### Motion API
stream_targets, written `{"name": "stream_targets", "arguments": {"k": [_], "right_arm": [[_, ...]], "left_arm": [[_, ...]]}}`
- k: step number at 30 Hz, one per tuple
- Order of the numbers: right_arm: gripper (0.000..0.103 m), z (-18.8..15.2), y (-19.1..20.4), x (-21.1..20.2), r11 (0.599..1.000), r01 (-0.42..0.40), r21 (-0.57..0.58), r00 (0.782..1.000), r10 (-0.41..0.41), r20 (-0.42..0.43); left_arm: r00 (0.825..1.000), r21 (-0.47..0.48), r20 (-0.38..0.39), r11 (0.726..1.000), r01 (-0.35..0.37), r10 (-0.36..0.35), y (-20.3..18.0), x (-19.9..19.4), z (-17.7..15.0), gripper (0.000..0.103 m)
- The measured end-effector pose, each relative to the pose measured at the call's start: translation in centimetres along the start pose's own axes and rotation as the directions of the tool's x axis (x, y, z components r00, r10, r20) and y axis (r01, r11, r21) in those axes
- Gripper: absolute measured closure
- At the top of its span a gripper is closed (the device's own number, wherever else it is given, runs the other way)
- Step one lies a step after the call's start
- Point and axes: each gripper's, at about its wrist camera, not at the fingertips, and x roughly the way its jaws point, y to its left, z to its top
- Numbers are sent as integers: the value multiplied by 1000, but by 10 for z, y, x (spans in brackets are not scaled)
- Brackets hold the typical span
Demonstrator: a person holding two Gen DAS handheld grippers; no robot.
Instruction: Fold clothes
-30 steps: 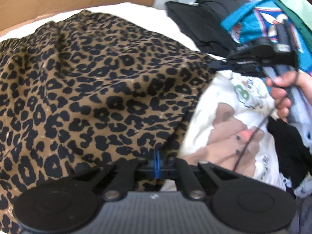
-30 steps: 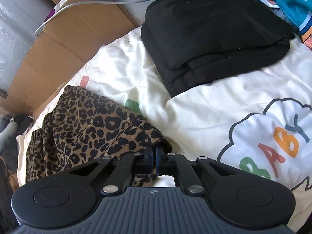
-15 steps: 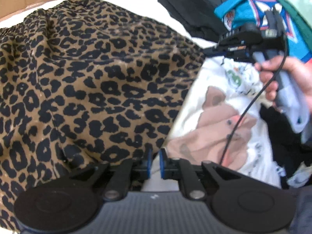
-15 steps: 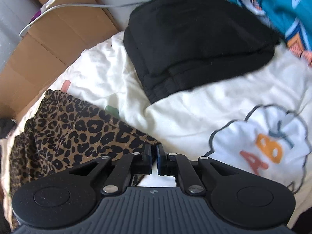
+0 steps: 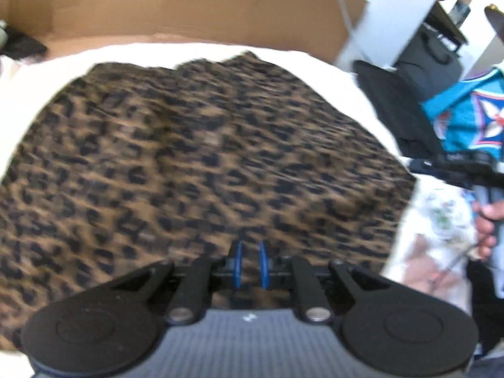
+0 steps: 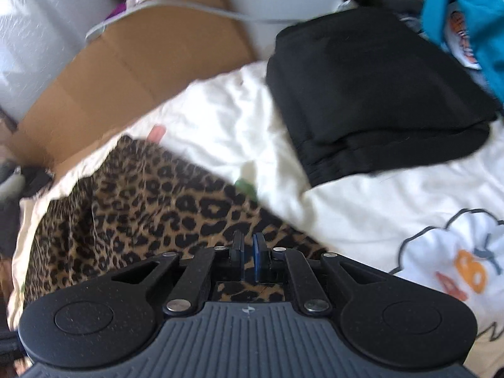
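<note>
Both claws, left (image 5: pixel 250 264) and right (image 6: pixel 248 253), are a little open, holding nothing I can see through the blur. Leopard cloth (image 5: pixel 201 163) lies spread on the bed (image 6: pixel 226 119), right under both, reaching forward-left.

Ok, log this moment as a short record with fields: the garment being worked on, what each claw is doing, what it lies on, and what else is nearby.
garment: leopard-print garment, spread flat
surface: white bedding with a cartoon print
left claw: open by a narrow gap, over the garment's near edge, nothing gripped
right claw: open by a narrow gap, over the garment's corner, nothing gripped
nearby: folded black garment; teal jersey; cardboard behind the bed
image quality: motion blur in both views
</note>
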Motion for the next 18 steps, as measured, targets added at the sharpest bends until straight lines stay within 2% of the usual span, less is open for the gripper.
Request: {"name": "stream_targets", "arguments": {"k": [6, 8, 12, 14, 18], "right_arm": [[94, -10, -8, 10, 996, 89, 1, 996, -89, -27], [95, -10, -9, 9, 993, 116, -9, 993, -116, -25], [95, -7, -7, 2, 992, 130, -4, 992, -130, 2], [95, -9, -4, -4, 993, 115, 24, 993, -115, 21], [76, -13, 9, -16, 996, 90, 14, 994, -91, 53]], "left_arm": [[992, -68, -57, 991, -115, 112, 49, 10, -8, 89], [988, -132, -85, 981, -140, 130, 63, 11, -18, 89], [976, -64, -131, 980, -186, 176, 71, 0, -36, 89], [972, -85, -129, 974, -210, 198, 82, -14, -37, 89], [964, -150, -123, 955, -255, 238, 109, -42, -39, 89]]}}
